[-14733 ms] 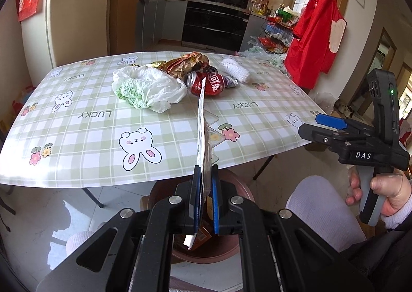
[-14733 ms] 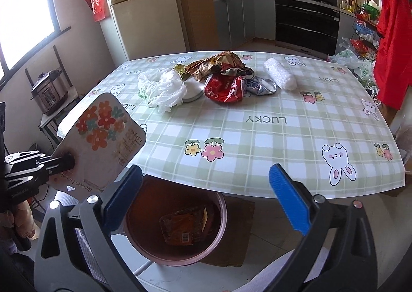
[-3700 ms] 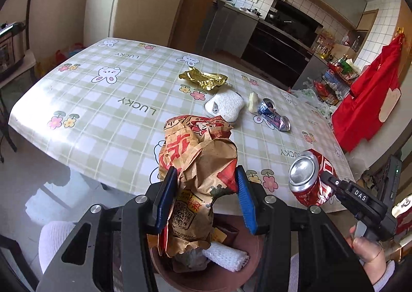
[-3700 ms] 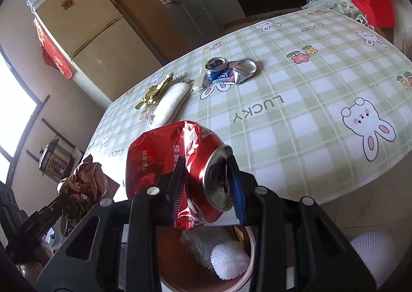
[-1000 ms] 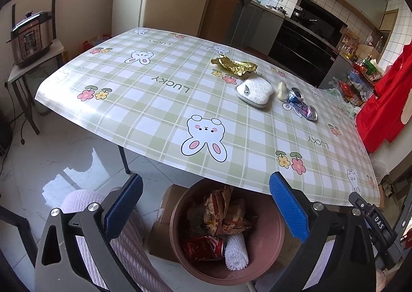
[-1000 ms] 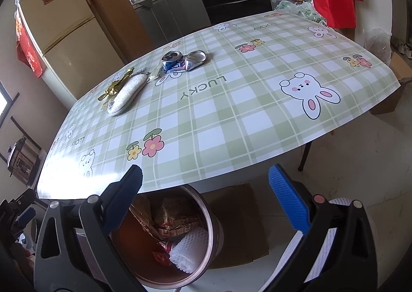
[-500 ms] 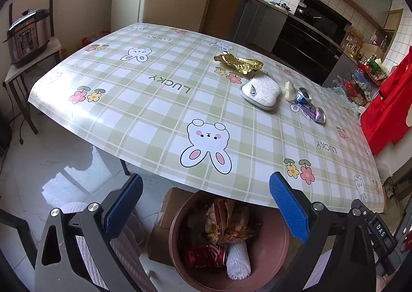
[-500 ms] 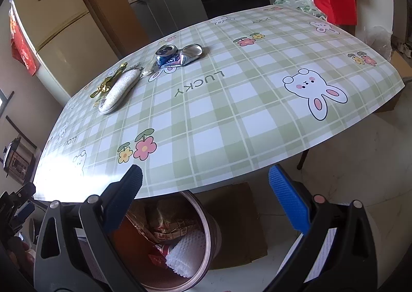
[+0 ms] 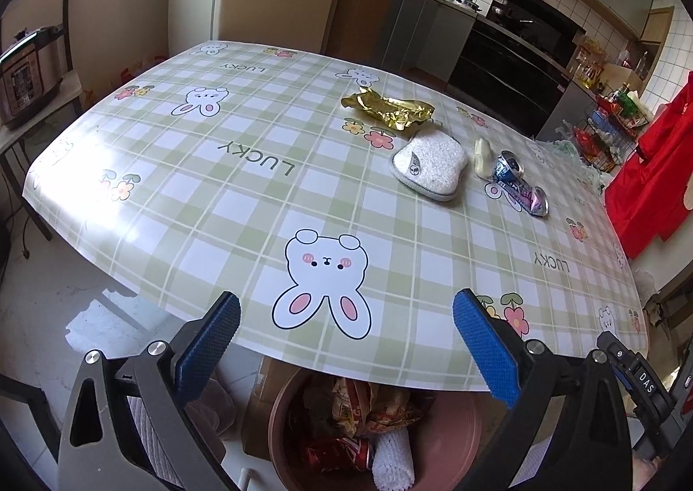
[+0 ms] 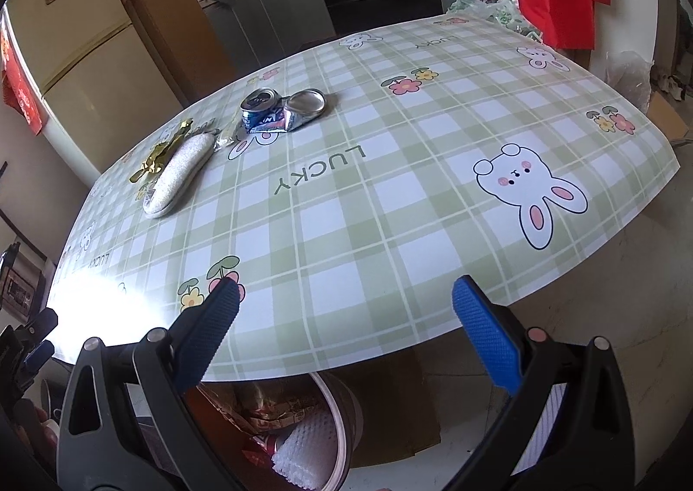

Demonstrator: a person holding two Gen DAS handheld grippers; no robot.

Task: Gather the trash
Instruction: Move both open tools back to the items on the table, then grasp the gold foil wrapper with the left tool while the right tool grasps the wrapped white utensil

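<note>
1. Both tools have risen from over the bin since a moment ago, so more of the table [image 9: 242, 205] now lies ahead of them; the left tool [image 9: 344, 343] and right tool [image 10: 342, 330] both stand wide open, holding nothing.
2. Trash left, going left to right from the left tool: gold wrapper [image 9: 387, 109] far ahead, white pad [image 9: 431, 164] nearer, small pale scrap [image 9: 481, 152] just beside it, crushed can [image 9: 517, 185] furthest right. All sit well ahead, near the far half of the table.
3. Below and just behind both tools, the bin [image 9: 459, 439] sits tucked partly under the table edge, already holding wrappers, a red can and foam netting.
4. Risk: the wrapper is thin and flat, so the pads could likely slide over it or pinch the slick cloth instead.
5. Risk: the can's dented, rounded body may roll or squirt out of a shallow pinch.
6. Risk: the scrap lies touching or nearly touching the pad, and reaching for one could knock the other.
7. Risk: the overhanging table edge covers part of the bin mouth, so a drop let go too early may land on the floor [image 9: 56, 317].
8. Nothing stands between the tools and the trash.
</note>
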